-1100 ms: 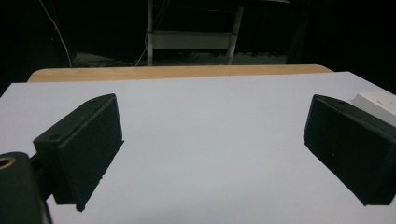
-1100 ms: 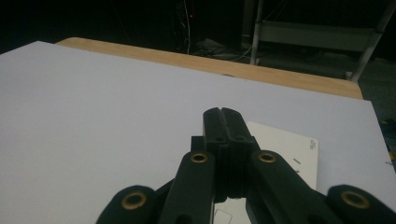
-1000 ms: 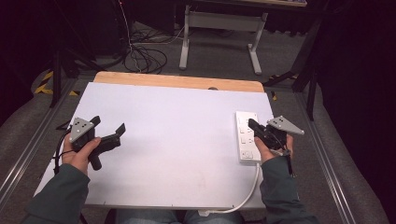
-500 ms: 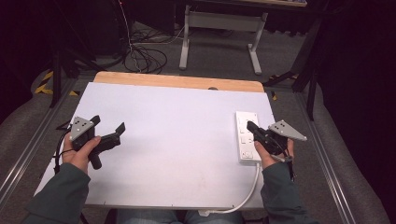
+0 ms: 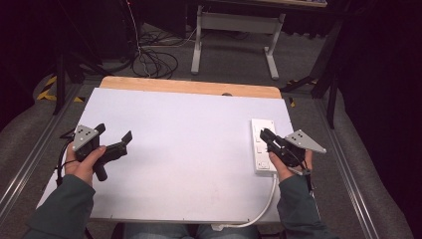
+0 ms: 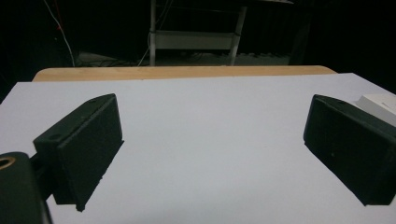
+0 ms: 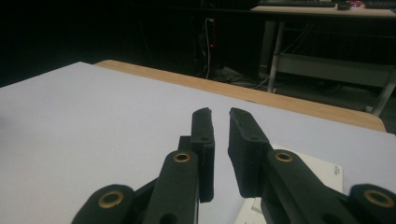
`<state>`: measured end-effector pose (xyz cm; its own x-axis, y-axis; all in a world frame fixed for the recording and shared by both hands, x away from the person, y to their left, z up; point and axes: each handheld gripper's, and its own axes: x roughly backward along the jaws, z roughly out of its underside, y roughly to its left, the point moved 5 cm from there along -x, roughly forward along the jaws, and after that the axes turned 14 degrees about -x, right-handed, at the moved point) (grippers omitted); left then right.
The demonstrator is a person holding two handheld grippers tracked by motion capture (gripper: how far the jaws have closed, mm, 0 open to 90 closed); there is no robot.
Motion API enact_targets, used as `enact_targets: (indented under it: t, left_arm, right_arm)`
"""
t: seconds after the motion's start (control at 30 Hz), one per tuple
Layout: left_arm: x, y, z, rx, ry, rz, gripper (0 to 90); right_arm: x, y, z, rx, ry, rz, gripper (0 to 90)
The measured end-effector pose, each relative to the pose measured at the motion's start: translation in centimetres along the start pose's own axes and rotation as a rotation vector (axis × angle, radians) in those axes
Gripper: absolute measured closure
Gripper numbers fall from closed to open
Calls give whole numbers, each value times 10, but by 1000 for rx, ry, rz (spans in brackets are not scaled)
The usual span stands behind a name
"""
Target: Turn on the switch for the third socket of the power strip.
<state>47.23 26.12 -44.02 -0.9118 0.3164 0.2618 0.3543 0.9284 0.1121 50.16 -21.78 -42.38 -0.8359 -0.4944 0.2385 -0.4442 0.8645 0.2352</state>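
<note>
The white power strip [image 5: 262, 147] lies flat near the right edge of the white tabletop [image 5: 189, 149]; its long axis runs from the person's side toward the far wooden edge [image 5: 191, 87], so one short end points away at the far side and the other points back at the person; from that near end a white cable [image 5: 259, 211] curls down and left off the front of the table. Sockets or switches along its top show as small marks in the high view, too small to tell apart; whether anything is plugged in cannot be told.

The right gripper [image 5: 268, 138] hangs over the near half of the strip, held in the right hand [image 5: 286, 162], its grey three-cornered plate [image 5: 304, 141] tipped out to the right; its jaws are nearly pressed together, a thin slit between them and nothing pinched, as the right gripper view makes plain, where the right gripper [image 7: 221, 116] noses out past a white corner of the strip [image 7: 322, 170] below; whether the jaws touch the strip cannot be told.

Over at the left, the left gripper [image 5: 115, 142] sits in the left hand [image 5: 84, 162] low above bare tabletop, well apart from the strip; its jaws are spread wide and hold nothing; in the left gripper view the left gripper [image 6: 212, 140] frames open white surface, with a corner of the strip [image 6: 380, 102] just peeking at the right edge.
</note>
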Motion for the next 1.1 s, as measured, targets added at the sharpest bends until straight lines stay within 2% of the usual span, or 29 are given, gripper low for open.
enact_targets:
  t: [0.17, 0.43, 0.53, 0.7, 0.77, 0.8, 1.1]
  left_arm:
    - [0, 0, 0, 1, -1, 1, 51]
    - [0, 2, 0, 6, -3, -6, 51]
    - [0, 1, 0, 4, 0, -1, 51]
    - [0, 2, -1, 5, -3, -5, 52]
    - [0, 1, -1, 4, -3, -4, 51]
    - [0, 1, -1, 6, -3, -3, 52]
    - [0, 1, 0, 5, -1, -3, 52]
  right_arm:
    - [2, 3, -1, 2, -27, -15, 730]
    - [12, 6, 2, -12, -31, -35, 651]
    - [14, 7, 4, -15, -31, -38, 589]
    - [15, 10, 6, 2, -29, -54, 541]
    - [16, 11, 6, 1, -33, -68, 513]
    - [15, 12, 7, 2, -31, -67, 470]
    - [14, 15, 7, -2, -44, -91, 370]
